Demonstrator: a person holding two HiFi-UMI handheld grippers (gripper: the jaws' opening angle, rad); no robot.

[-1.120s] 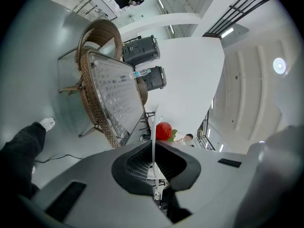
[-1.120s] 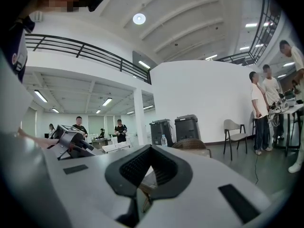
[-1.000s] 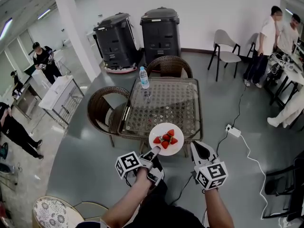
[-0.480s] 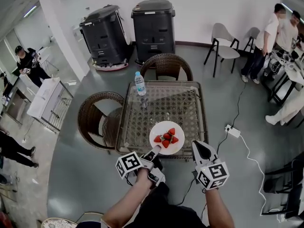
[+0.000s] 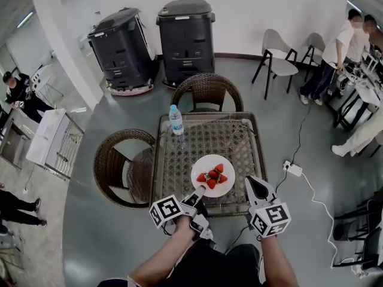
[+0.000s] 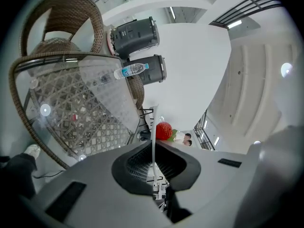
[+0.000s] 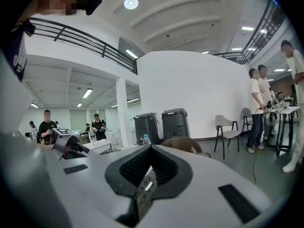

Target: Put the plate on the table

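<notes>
A white plate (image 5: 206,163) with several strawberries (image 5: 211,176) hangs over the near part of the glass-topped wicker table (image 5: 203,136). My left gripper (image 5: 199,191) is shut on the plate's near-left rim. In the left gripper view the plate (image 6: 153,146) shows edge-on as a thin white line between the jaws, with a strawberry (image 6: 164,130) beyond it. My right gripper (image 5: 254,187) is by the table's front right corner, shut with nothing in it. In the right gripper view the right gripper (image 7: 151,167) has its jaws together.
A water bottle (image 5: 176,119) stands at the table's far left corner. Wicker chairs stand behind the table (image 5: 207,88) and to its left (image 5: 122,166). Two black machines (image 5: 185,37) stand at the wall. A power strip (image 5: 292,168) and cable lie on the floor at right. People (image 5: 353,40) stand far right.
The table has come closer under the plate: the plate hung past the table's front edge before and is over the tabletop now. Both grippers keep their state.
</notes>
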